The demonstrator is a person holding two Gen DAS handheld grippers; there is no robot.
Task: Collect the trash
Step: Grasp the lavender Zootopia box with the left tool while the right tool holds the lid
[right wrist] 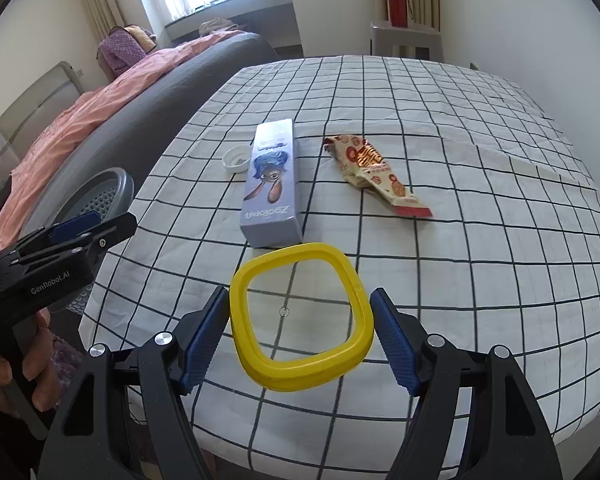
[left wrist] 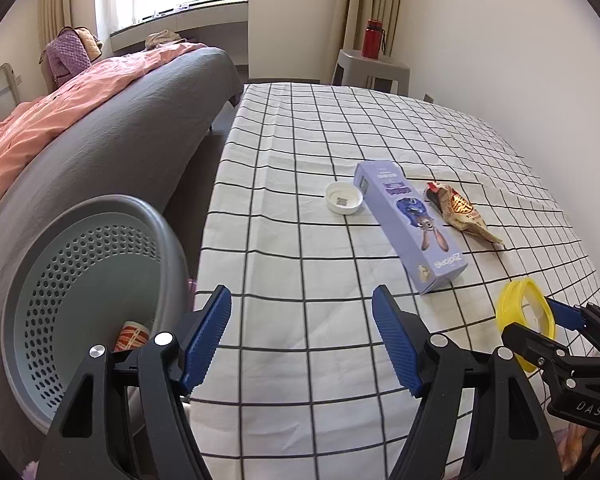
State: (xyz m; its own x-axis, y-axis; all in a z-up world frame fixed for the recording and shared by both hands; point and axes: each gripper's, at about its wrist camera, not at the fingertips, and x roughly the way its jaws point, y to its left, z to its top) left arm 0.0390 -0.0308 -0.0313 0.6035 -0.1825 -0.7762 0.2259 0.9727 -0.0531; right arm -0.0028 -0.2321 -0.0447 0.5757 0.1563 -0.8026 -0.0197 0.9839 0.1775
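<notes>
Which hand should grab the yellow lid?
Right. The right hand-held gripper is open with the yellow lid already between its fingers. The left hand-held gripper is open over bare cloth, near the basket.

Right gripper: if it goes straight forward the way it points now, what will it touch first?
The yellow lid already lies between the open fingers of the right gripper, so it comes first. Beyond it, the purple box looks next in line, though depth is hard to judge.

Both wrist cameras are looking forward, low and close, over the checked tablecloth (left wrist: 300, 240) toward the window. The left one is sitting nearer the table's left edge; both are sharing the purple box (right wrist: 272, 184).
</notes>
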